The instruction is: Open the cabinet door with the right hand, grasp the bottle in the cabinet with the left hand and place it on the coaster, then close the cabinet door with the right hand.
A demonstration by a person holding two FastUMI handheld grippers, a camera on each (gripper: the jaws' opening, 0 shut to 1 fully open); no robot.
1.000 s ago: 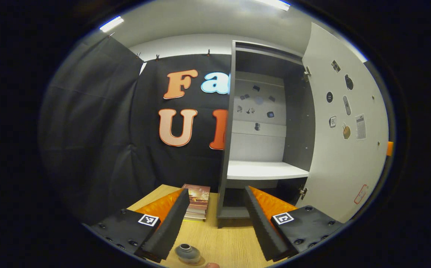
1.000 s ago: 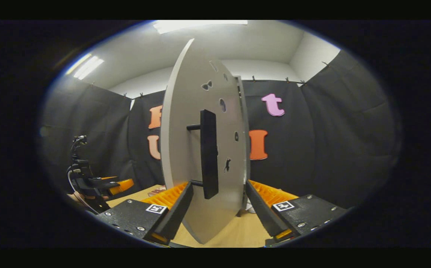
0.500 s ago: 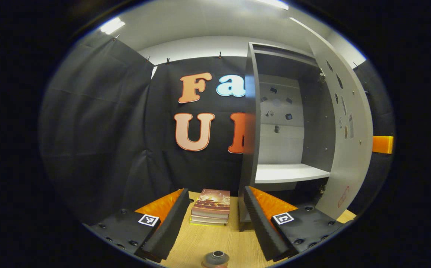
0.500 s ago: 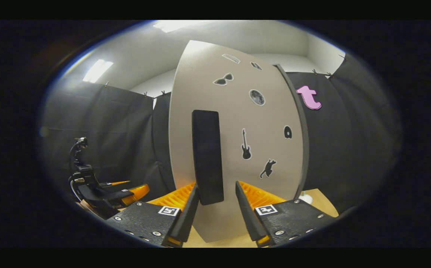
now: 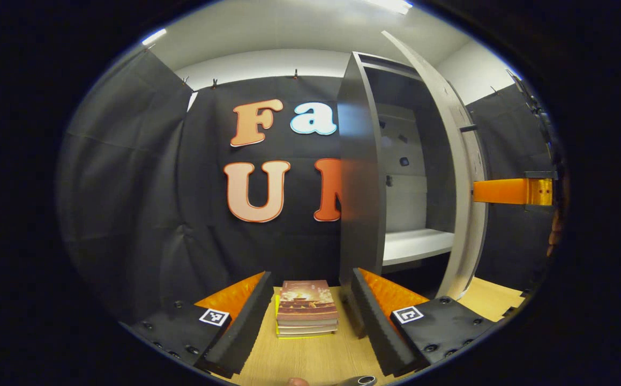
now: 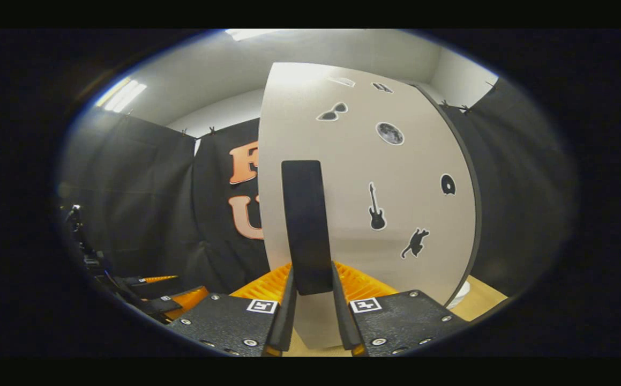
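In the right gripper view the grey cabinet door with dark stickers faces me, and my right gripper is shut on the lower end of its black bar handle. From the left gripper view the cabinet is seen side-on, its door standing partly ajar, with the white shelf inside bare. The right gripper's orange finger reaches the door from the right. My left gripper is open above the wooden table, holding nothing. The bottle's grey rim peeks in at the bottom edge.
A stack of books lies on the table left of the cabinet, between my left fingers in that view. The left gripper sits low at the left of the right gripper view. A white object stands by the cabinet's right foot.
The right gripper closed its fingers onto the handle and the door swung from wide open to partly ajar. The left gripper view shifted, so the bottle slid to the bottom edge.
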